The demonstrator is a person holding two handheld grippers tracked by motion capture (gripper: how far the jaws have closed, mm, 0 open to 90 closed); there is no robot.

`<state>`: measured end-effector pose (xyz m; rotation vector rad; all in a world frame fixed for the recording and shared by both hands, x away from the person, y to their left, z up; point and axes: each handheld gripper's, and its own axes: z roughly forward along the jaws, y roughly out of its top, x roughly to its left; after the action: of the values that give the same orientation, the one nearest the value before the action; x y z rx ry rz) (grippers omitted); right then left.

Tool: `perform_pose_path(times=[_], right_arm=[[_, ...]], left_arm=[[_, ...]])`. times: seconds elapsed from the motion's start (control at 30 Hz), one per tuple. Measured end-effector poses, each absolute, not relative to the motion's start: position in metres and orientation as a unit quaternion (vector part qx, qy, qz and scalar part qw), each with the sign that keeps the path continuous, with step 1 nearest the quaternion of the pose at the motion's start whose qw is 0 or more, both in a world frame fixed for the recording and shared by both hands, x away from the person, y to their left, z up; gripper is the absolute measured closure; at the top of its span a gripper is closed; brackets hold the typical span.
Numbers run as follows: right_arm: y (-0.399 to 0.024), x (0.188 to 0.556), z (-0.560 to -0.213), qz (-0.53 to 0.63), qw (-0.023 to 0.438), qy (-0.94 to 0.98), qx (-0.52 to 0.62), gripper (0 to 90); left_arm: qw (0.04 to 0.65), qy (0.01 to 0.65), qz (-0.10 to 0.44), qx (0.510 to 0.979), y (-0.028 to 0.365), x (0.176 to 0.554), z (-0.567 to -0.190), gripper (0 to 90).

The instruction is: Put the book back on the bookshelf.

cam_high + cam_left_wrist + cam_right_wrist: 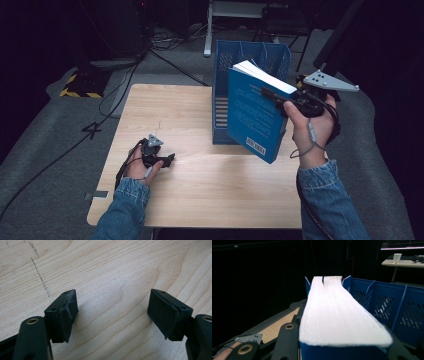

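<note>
Blue covers and a thick white block of pages make up the book (254, 112), which is clamped across its thickness by the jaws of the right gripper (274, 96) and held tilted in the air above the right part of the wooden table (200, 195), just in front of the blue file rack (222, 90). The step in hand is judged to be the carrying of the book towards one of the rack's slots. It is done best if the book is first brought upright, lined up with the dividers and lowered spine-first, so that no corner is caught on a divider or the rack pushed back. The grip is kept firm, since a book this heavy could pivot between the pads. In the right gripper view the page edges (337, 315) are seen bowed slightly, with a small split near the far end. A barcode is carried low on the back cover. The left gripper (169, 160) is rested on the table, its pads (67, 315) spread apart around nothing
</note>
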<state>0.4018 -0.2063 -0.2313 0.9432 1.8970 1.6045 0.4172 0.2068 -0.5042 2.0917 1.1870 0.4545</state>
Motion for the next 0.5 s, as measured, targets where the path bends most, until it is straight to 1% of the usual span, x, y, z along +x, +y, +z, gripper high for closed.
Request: perform_pose_path(times=[0.17, 0.33, 0.5], right_arm=[[-0.199, 0.416, -0.228, 0.587, 0.240, 0.690, 0.351, 61.8], [-0.189, 0.439, -0.227, 0.580, 0.243, 0.691, 0.356, 61.8], [-0.187, 0.456, -0.226, 0.584, 0.244, 0.684, 0.363, 61.8]], left_arm=[[0.338, 0.456, 0.175, 0.804, 0.207, 0.418, -0.504, 24.2], [0.338, 0.456, 0.174, 0.805, 0.207, 0.419, -0.504, 24.1], [0.345, 0.461, 0.169, 0.800, 0.208, 0.419, -0.504, 24.5]])
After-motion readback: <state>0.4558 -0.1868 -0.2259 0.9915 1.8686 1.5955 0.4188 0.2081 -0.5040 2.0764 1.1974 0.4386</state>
